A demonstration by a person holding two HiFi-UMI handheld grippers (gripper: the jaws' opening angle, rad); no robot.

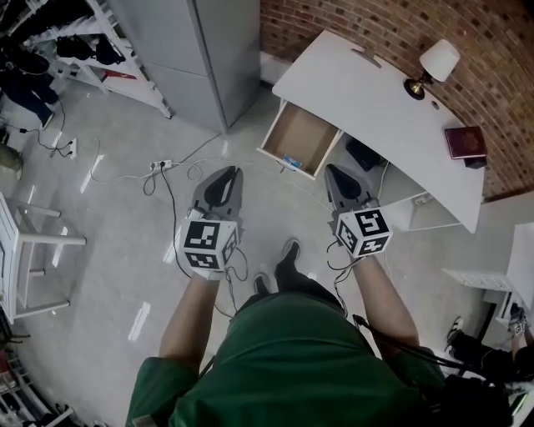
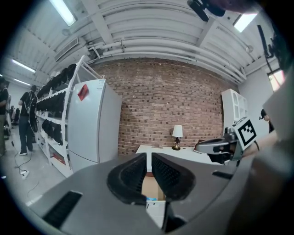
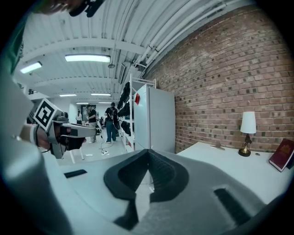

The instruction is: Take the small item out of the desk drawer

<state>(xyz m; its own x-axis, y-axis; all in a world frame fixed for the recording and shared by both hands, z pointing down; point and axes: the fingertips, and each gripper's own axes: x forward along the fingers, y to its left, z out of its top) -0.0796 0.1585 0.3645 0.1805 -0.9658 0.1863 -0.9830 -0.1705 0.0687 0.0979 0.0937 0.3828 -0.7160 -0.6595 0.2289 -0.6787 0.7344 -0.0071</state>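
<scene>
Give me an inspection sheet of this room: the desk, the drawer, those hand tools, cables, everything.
Surface: white desk, mostly bare; its drawer stands open.
Job's things: small blue item lies at the drawer's front, untouched.
Clutter: lamp and book on the desk.
Grippers: left gripper has its jaws a narrow gap apart, with nothing between them; right gripper is shut and empty. Both are short of the drawer.
Cables: power strip with leads across the floor.
Surroundings: brick wall, grey cabinet, rack; people far off.
</scene>
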